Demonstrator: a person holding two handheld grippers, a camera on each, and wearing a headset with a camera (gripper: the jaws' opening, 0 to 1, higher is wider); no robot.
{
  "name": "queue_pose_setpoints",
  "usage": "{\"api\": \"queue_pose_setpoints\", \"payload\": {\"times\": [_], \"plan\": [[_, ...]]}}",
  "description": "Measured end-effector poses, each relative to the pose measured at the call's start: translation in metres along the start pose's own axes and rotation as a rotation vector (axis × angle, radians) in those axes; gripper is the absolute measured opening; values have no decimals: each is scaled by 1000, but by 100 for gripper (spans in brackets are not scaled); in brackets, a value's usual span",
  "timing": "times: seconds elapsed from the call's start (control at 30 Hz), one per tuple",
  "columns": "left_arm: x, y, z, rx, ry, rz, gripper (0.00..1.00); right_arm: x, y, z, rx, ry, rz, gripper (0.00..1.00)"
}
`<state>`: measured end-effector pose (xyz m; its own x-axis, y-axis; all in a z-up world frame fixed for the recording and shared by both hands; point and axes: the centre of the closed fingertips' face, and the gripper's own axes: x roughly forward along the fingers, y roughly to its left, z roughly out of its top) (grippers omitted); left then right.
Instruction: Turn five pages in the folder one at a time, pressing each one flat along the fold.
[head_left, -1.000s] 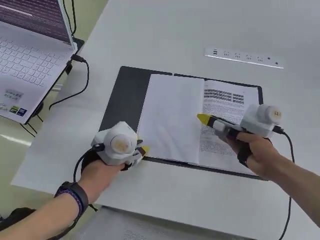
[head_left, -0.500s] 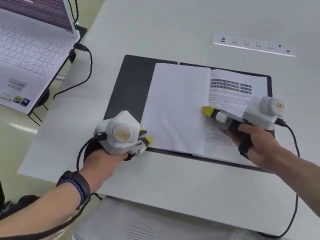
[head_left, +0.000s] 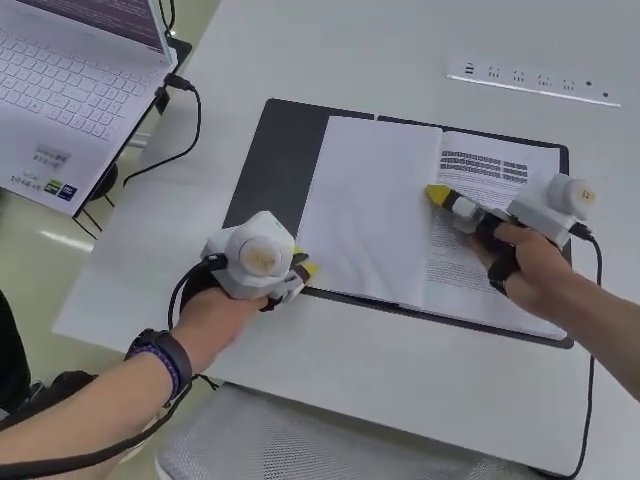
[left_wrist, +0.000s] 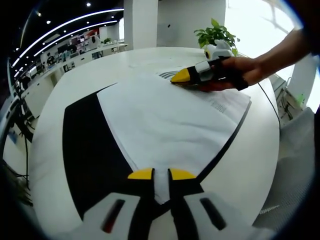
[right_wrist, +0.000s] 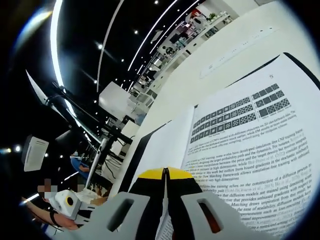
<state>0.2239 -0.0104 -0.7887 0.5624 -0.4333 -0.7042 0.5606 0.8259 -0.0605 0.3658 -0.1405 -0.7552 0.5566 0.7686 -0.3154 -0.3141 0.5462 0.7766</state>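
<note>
White workbench (head_left: 400, 60), open-plan office (left_wrist: 75, 45) beyond — left gripper (left_wrist: 155, 174) barely parted, right gripper (right_wrist: 164, 172) closed, tip on the folder (head_left: 265, 170).

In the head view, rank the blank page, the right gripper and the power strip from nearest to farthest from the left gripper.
1. Blank page: its near corner lies right at the left gripper.
2. Right gripper: across the page, to the right.
3. Power strip: farthest, up at the far right.

The left tool (left_wrist: 161, 175), jaws slightly apart, sits at the near corner of the blank page (left_wrist: 165, 120), while the right tool (left_wrist: 181, 77) rests on the printed page (left_wrist: 225, 102).
</note>
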Motion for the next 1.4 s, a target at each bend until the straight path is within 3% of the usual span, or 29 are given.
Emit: {"api": "queue_pose_setpoints", "payload": {"times": [0.27,0.3,0.4,0.47,0.53,0.93,1.07,1.1,1.27,1.4], "plan": [[0,2,0,23,13,-3,6,16,1,19,-21,-23,-19,0],[0,2,0,19,14,-3,6,22,-8,24,-18,-16,-25,0],[0,2,0,12,14,3,6,29,-14,35,-29,-32,-46,0],[0,2,0,7,13,6,6,36,-27,46,4,-69,-59,0],[0,0,0,5,13,7,7,39,-31,51,48,-92,-60,0],[-2,0,-2,11,13,8,7,58,-53,69,64,-136,-83,0],[-2,2,-2,3,11,15,5,58,-55,68,60,-136,-92,0],[-2,2,-2,4,10,18,5,58,-55,64,22,-120,-83,0],[-2,4,-2,-1,3,24,3,51,-52,54,16,-97,-50,0],[-2,4,-1,1,4,21,3,41,-36,39,-21,-61,-16,0]]}}
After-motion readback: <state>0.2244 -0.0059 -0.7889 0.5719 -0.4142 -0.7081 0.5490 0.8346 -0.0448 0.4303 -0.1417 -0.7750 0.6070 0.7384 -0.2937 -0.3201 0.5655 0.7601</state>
